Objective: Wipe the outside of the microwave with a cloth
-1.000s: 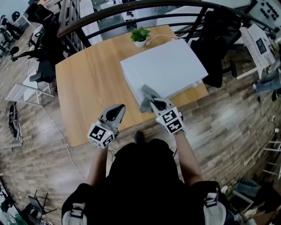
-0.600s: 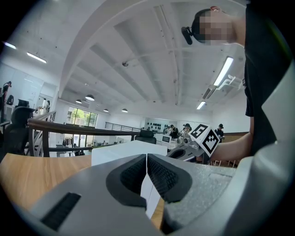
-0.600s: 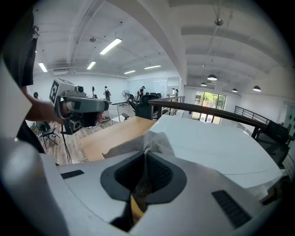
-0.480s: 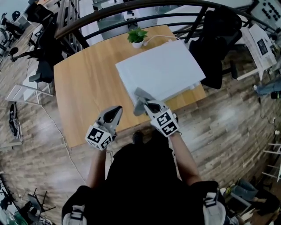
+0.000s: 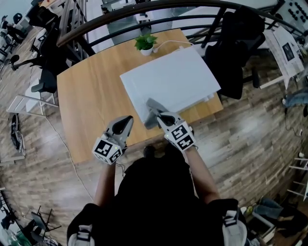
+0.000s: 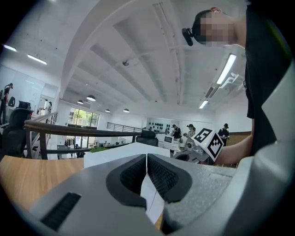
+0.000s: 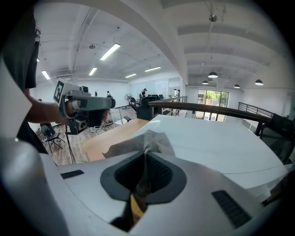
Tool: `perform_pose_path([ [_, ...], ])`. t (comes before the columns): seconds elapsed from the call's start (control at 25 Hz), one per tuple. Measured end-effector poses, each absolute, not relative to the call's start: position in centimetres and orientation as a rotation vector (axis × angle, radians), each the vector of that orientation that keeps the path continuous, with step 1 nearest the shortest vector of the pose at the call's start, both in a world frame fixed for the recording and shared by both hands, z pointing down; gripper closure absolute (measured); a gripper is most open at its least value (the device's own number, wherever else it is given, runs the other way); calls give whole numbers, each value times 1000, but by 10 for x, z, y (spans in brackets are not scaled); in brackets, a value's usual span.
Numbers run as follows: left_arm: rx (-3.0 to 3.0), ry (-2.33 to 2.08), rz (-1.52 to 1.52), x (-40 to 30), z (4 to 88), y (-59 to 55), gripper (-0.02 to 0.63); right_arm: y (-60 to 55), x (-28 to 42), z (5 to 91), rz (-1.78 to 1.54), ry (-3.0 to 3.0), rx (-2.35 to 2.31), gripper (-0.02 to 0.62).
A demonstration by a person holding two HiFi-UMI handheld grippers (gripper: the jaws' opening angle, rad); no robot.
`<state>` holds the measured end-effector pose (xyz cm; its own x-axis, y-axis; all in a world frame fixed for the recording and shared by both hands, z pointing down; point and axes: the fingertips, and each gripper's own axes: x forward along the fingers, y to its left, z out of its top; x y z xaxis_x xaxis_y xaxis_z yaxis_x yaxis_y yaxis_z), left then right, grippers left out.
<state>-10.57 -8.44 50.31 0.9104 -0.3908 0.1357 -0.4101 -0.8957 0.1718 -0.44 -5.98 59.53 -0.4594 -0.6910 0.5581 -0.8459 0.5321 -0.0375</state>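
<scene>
The white microwave (image 5: 171, 79) stands on the wooden table (image 5: 91, 91), its flat top filling the middle of the head view; it shows too in the right gripper view (image 7: 216, 143). My right gripper (image 5: 159, 115) is shut on a grey cloth (image 5: 151, 111), which lies against the microwave's near left corner. In the right gripper view the cloth (image 7: 138, 144) fans out past the shut jaws. My left gripper (image 5: 126, 120) hovers over the table's near edge, left of the microwave, jaws shut and holding nothing. Its own view shows the microwave (image 6: 124, 152) ahead.
A small potted plant (image 5: 145, 42) and a white cable (image 5: 174, 42) sit behind the microwave. A dark curved railing (image 5: 144, 9) borders the table's far side. A black chair (image 5: 236, 48) stands to the right. Wooden floor surrounds the table.
The right gripper and its cloth have shifted slightly left along the microwave's near corner. The left gripper has barely moved.
</scene>
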Motion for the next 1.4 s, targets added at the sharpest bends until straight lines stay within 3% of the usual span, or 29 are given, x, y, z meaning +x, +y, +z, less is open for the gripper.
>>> perform_pose_path([
  [1.4,2859,-771,113,-9,493,-109,597,-88,241,596,449,-2135,1492,583],
])
